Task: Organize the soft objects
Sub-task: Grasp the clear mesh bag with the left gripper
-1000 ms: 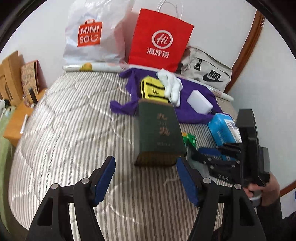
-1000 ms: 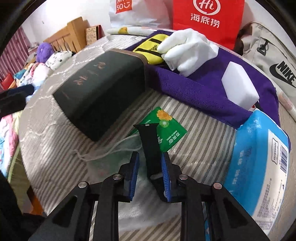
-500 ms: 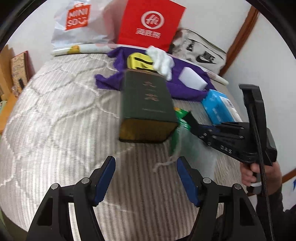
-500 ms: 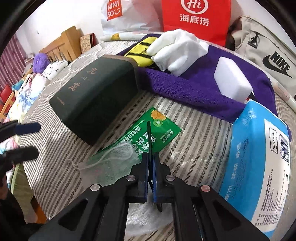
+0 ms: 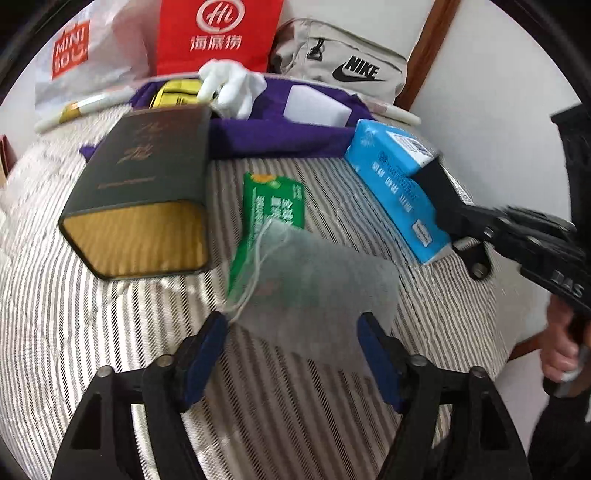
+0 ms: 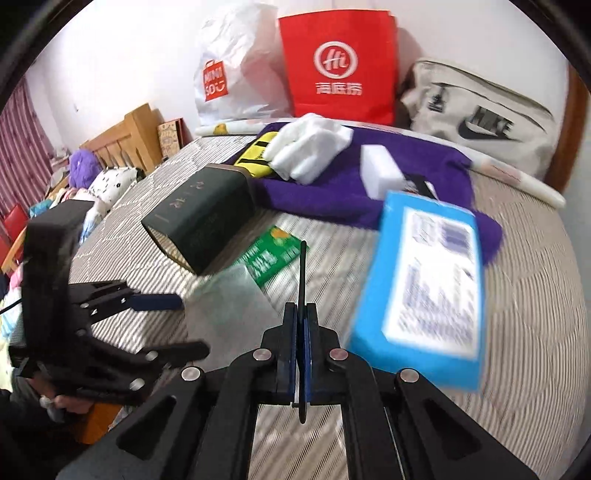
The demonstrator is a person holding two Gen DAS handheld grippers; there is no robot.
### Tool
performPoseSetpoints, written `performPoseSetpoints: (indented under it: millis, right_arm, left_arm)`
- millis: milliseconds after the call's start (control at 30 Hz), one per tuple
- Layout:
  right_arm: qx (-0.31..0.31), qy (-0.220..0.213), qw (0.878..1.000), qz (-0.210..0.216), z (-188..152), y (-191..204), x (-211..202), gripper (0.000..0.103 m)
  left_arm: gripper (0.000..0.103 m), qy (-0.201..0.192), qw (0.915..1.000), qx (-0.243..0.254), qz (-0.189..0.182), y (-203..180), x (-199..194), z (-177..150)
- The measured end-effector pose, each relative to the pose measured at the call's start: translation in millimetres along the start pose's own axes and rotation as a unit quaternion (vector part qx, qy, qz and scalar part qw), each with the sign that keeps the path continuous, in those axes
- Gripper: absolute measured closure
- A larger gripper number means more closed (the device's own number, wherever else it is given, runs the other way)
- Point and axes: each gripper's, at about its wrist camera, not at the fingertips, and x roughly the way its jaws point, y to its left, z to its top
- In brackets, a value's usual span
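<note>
Left wrist view: low over the striped mattress [image 5: 110, 332], facing the wall at its far end, with the left gripper [image 5: 291, 354] in the foreground and the gauze mask [image 5: 317, 280] close beneath. Right wrist view: from the right and slightly higher, facing the same wall and angled leftward, with the right gripper [image 6: 300, 328] in the foreground and the blue tissue pack [image 6: 424, 280] nearest. Both views share the dark green box [image 5: 147, 173] [image 6: 207, 218], green packet [image 5: 273, 206] [image 6: 273, 254], purple cloth [image 5: 280, 136] [image 6: 332, 192] and red paper bag [image 5: 218, 33] [image 6: 340, 62]. Each gripper appears in the other's view.
</note>
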Motion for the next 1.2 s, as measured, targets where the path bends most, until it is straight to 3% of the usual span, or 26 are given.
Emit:
performPoseSetpoints:
  millis: [100,333,367,467,533,600,633,900,1200]
  right_arm:
    - [0.016,-0.008,1.000,0.004,-12.5,-8.2,-13.1,0.100]
    - [0.043,-0.022,0.999,0.010,-35.2,-25.3,-28.8,0.100]
    - [0.047,-0.024,0.999,0.009,-38.7,-27.3,-30.5,0.100]
    - [0.055,-0.025,0.998,0.005,-46.2,-34.1,-33.7,0.100]
    - [0.063,-0.028,0.998,0.003,-50.6,-39.9,-36.8,0.100]
    - [0.068,-0.034,0.997,0.003,-52.1,-44.4,-40.0,0.100]
    - [0.069,-0.036,0.997,0.002,-52.3,-45.4,-41.1,0.100]
    - [0.069,-0.053,0.996,0.001,-44.0,-52.5,-51.4,0.100]
    - [0.054,-0.068,0.996,-0.010,1.4,-65.2,-47.4,0.100]
  left_arm:
    - [0.020,-0.003,0.9997,0.011,0.020,-10.8,5.4,-0.3]
    - [0.022,-0.006,0.9937,0.055,0.098,-32.6,16.8,-1.0]
    - [0.028,-0.011,0.9930,0.059,0.102,-34.8,16.4,-2.5]
    - [0.063,-0.021,0.9937,0.063,0.091,-38.4,11.2,-4.5]
    - [0.071,-0.021,0.9930,0.068,0.094,-40.4,11.1,-4.2]
    - [0.093,-0.019,0.9939,0.069,0.084,-41.6,9.7,-4.2]
    - [0.095,-0.014,0.9947,0.067,0.077,-41.0,8.4,-3.7]
    - [0.098,-0.031,0.9988,0.025,0.028,-30.4,-25.3,0.5]
    - [0.098,-0.055,0.9982,0.010,0.022,-19.9,-61.0,12.5]
